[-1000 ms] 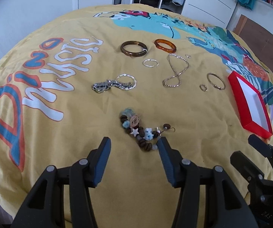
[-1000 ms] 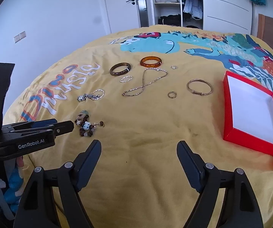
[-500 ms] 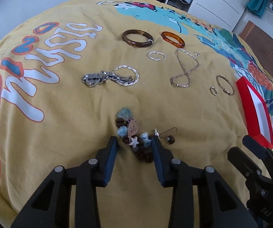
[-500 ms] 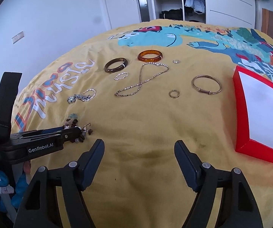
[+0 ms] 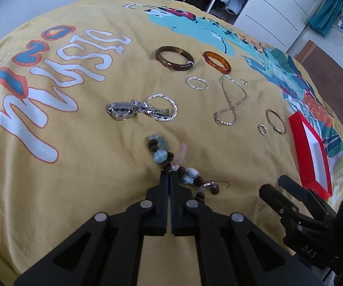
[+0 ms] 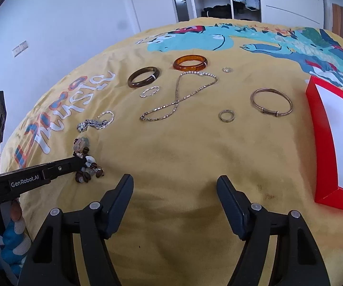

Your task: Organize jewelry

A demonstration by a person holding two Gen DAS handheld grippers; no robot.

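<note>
Yellow printed bedspread (image 5: pixel 80 190) fills both views, jewelry scattered over it. Red tray (image 6: pixel 324 143) with white inside sits at right edge of the right wrist view, empty as far as visible; likely the drop target. Left gripper (image 5: pixel 169 175) at lower center of the left wrist view, jaws clenched together on the beaded bracelet (image 5: pixel 165 157), pinching it near mid-strand; beads trail to upper left and lower right of the tips, bracelet still lying on the fabric. Same grip seen at left middle of the right wrist view, gripper tip in the bead cluster. Right gripper (image 6: pixel 175 186) at bottom center of its view, jaws apart and closing slowly, nothing between them, only bare fabric. Other pieces untouched, upper half of right wrist view: 2 bangles, dark brown bangle (image 6: pixel 143 77) and amber bangle (image 6: pixel 190 63), chain necklace (image 6: pixel 178 97), thin metal bangle (image 6: pixel 271 105), silver twisted bracelet (image 6: pixel 95 122), small ring (image 6: pixel 227 115). Step in hand: pick of bracelet 1, grasp just made. Next move, my guess: lift straight up so the loose strand clears the cloth, carry right to the tray, release over the white floor. Strand may swing or slip.
</note>
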